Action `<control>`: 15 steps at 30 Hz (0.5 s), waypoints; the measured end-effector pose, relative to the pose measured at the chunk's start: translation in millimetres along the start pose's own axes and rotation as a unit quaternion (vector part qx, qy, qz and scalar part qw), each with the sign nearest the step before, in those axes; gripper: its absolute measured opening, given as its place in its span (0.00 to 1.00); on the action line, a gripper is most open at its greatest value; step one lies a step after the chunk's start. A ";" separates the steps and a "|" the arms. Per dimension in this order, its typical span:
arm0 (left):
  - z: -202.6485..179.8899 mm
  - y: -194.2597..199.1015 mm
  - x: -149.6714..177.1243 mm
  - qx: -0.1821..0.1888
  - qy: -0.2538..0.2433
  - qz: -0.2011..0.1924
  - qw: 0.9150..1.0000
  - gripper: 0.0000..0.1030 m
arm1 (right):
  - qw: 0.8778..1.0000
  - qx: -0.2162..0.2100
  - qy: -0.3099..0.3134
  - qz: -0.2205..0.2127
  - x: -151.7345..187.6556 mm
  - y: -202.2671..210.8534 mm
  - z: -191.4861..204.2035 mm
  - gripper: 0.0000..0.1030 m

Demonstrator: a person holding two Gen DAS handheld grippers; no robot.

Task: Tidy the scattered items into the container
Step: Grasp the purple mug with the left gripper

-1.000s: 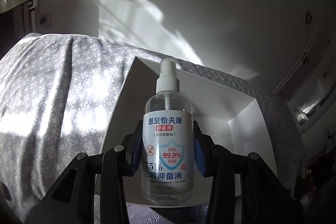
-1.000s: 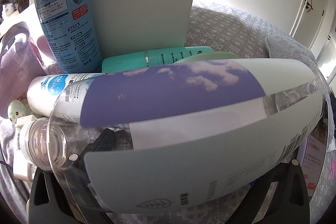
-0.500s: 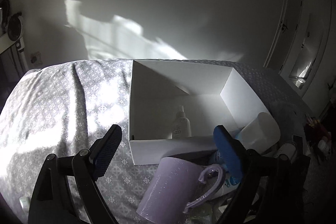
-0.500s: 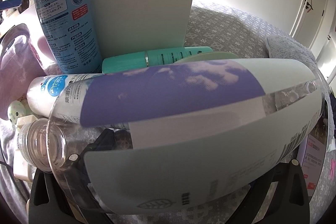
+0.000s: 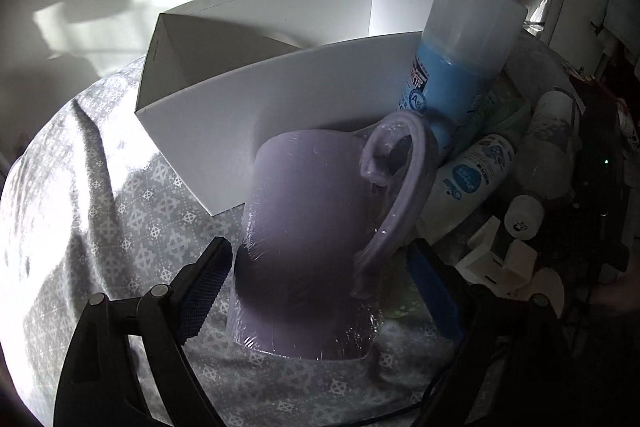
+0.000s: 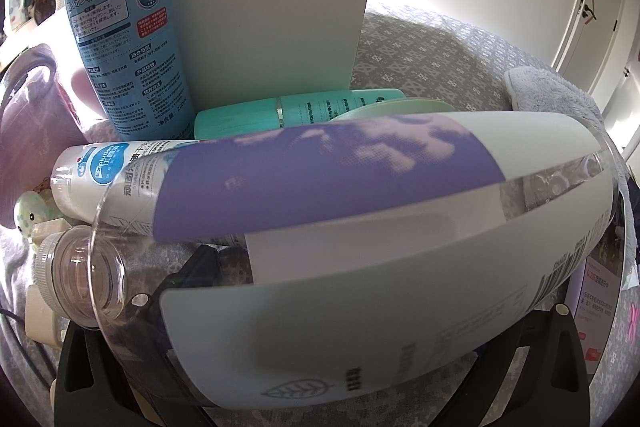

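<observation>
Mug (image 5: 308,247) is next up by the look of it: lilac, shrink-wrapped, lying on its side on the bed (image 5: 100,211), handle up. Left tool (image 5: 316,291) is spread wide with a blue pad on either side of the mug body, not clamped. I can't tell whether either pad is touching yet.

Just past it sits the rest of the clutter, none of it boxed:
- white tube (image 5: 468,179) lying against the mug handle
- blue spray can (image 5: 452,67) upright, against the box's near wall
- small white bits and a bottle to the right (too dark to name)

White box (image 5: 256,99) is behind all that. From the left view only the upper inside walls show; its floor is hidden by the near wall, so contents unknown. My read: most of the job is left.

Right view adds what the left lacks:
- right tool (image 6: 320,327) is carrying a big clear bottle (image 6: 340,227) with a purple and pale label, held crosswise, neck to the left; it fills the frame and hides the fingers (closed on it, I judge, since it sits up in the tool)
- teal bottle (image 6: 300,111) lying behind it, at the foot of the box corner (image 6: 276,27)
- grey towel (image 6: 560,95) far right on the bed

Left view alone shows the open top of the box.
</observation>
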State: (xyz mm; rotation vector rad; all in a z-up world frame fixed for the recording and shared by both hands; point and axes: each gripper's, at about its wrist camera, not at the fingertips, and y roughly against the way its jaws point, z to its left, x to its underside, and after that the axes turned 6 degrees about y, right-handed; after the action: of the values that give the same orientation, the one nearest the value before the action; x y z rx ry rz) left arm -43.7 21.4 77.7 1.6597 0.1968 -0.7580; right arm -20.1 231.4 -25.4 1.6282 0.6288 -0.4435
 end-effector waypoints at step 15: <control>3.4 73.3 15.6 -0.001 0.081 -0.083 0.993 0.79 | 1.000 0.000 0.000 0.000 0.0 -0.9 -0.7 1.00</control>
State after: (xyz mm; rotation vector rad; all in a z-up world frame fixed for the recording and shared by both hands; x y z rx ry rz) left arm 5.2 -4.2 128.4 1.7188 0.4544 -0.7476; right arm -20.7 232.1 -25.9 1.6289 0.6294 -0.4435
